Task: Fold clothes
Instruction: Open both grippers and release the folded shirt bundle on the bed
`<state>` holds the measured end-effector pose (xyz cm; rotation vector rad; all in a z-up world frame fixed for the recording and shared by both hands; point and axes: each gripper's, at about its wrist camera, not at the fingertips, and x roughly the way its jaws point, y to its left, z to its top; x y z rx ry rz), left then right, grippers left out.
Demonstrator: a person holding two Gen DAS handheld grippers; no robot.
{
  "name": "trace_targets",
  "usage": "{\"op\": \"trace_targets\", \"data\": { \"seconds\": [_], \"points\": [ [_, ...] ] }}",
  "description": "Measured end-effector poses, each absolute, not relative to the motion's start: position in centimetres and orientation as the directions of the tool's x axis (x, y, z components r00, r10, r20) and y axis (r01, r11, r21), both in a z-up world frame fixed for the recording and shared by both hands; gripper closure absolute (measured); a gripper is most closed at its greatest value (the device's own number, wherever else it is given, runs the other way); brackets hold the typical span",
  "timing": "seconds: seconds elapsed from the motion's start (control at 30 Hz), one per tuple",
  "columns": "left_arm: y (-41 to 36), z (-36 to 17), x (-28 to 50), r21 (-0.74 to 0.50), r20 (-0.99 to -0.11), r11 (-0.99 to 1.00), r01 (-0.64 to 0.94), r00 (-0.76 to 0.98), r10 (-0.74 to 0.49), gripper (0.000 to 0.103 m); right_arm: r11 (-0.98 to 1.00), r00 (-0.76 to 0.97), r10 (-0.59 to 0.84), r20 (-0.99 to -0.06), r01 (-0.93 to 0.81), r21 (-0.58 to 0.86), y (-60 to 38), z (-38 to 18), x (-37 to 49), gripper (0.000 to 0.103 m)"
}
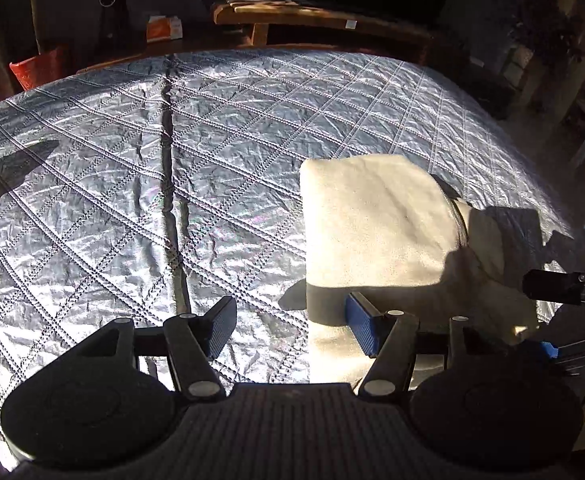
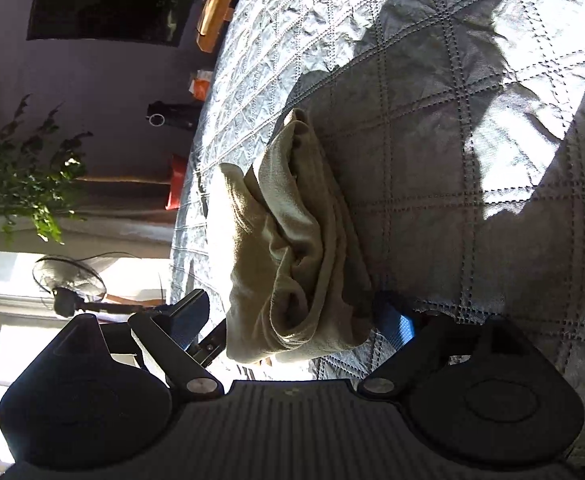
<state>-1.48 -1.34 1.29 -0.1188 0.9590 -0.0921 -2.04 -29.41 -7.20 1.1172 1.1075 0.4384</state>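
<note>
A folded cream cloth [image 1: 372, 224] lies on the silver quilted bedspread [image 1: 132, 184], right of centre. My left gripper [image 1: 292, 328] stands open just in front of the cloth's near left corner; its right finger [image 1: 362, 328] touches or nearly touches that edge, and nothing sits between the pads. In the right wrist view, which is rolled sideways, the cloth [image 2: 292, 240] shows as a thick stack of layers. My right gripper [image 2: 296, 320] is open around its near end, one finger [image 2: 396, 324] by the bedspread [image 2: 472, 160] and the other [image 2: 192, 312] raised. The right gripper [image 1: 532, 316] also shows at the cloth's right edge.
A wooden bench [image 1: 292, 16] stands beyond the far edge of the bed, with a red container [image 1: 38, 68] and an orange box [image 1: 164, 28] at the back left. A plant [image 2: 20, 184] and a fan [image 2: 68, 280] stand off the bed.
</note>
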Motion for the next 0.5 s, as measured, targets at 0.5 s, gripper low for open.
{"op": "trace_targets", "data": {
  "seconds": [0.5],
  "points": [
    [-1.3,0.5,-1.3,-0.065,-0.825,0.998,0.025,0.56,-0.068,0.024,0.587,0.266,0.778,-0.569,0.015,0.809,-25.7,-5.0,3.4,0.016]
  ]
}}
